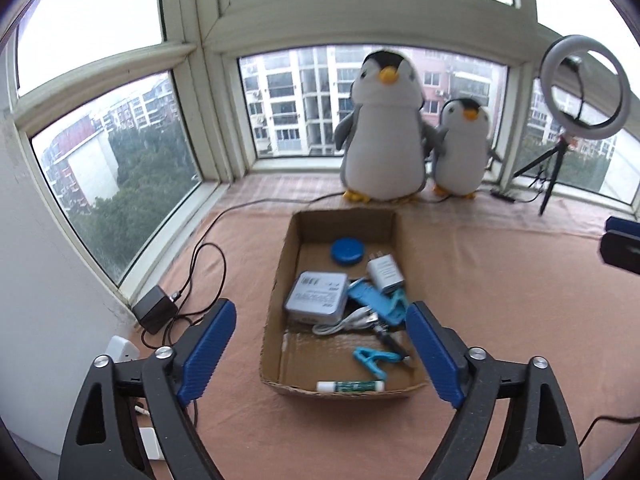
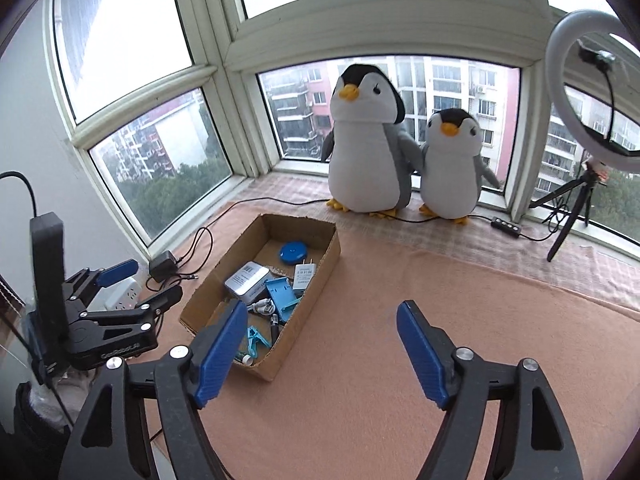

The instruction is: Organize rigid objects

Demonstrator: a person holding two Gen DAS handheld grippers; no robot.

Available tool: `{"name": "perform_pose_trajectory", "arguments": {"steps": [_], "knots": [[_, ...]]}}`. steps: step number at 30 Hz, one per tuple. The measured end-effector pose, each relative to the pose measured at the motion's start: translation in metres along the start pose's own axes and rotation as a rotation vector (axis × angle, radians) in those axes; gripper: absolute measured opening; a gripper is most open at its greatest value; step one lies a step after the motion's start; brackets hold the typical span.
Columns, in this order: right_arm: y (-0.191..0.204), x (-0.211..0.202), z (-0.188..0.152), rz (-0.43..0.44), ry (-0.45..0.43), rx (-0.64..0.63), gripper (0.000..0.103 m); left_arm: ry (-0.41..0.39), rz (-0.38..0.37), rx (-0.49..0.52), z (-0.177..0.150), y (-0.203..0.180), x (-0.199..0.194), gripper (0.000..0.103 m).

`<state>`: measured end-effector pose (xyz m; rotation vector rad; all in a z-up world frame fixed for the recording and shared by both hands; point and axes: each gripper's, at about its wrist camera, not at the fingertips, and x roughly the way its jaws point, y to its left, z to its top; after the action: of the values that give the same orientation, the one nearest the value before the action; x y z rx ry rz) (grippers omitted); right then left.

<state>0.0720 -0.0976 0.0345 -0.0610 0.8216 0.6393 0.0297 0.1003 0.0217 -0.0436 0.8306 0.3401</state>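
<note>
A cardboard box (image 1: 276, 292) (image 2: 320, 264) lies on the pink cloth. It holds a blue round lid (image 1: 346, 249), a white charger plug (image 1: 385, 271), a silver tin (image 1: 317, 297), a blue plastic holder (image 1: 378, 300), a white cable (image 1: 348, 322), a black pen (image 1: 394, 346), a light blue clip (image 1: 374, 360) and a white-green tube (image 1: 350, 386). My left gripper (image 1: 320, 350) is open and empty, just before the box's near end; it also shows in the right wrist view (image 2: 136, 284). My right gripper (image 2: 320, 354) is open and empty over bare cloth right of the box.
Two plush penguins (image 1: 384, 128) (image 1: 460, 148) stand at the window behind the box. A ring light on a tripod (image 1: 580, 92) is at the back right. A black adapter (image 1: 154, 314), cables and a white power strip (image 1: 122, 350) lie left of the box.
</note>
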Motion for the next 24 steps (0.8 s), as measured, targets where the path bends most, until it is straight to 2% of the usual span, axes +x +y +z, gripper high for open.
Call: {"name": "perform_pose_trajectory", "arguments": {"steps": [1,7,13,24], "knots": [[0.0,-0.005,-0.001,-0.006,-0.012,0.0,0.08,-0.013,-0.006,0.003,0.002,-0.004,-0.008,0.097],[0.002,-0.031,-0.014,-0.057,-0.073,0.013,0.087,-0.047,-0.043,0.008,0.002,-0.027,-0.046,0.103],[0.001,-0.045,-0.028,-0.086,-0.103,0.041,0.089,-0.036,-0.076,-0.016,-0.007,-0.037,-0.06,0.103],[-0.001,-0.054,-0.042,-0.114,-0.111,0.079,0.089,-0.042,-0.069,-0.023,-0.012,-0.04,-0.07,0.103]]}}
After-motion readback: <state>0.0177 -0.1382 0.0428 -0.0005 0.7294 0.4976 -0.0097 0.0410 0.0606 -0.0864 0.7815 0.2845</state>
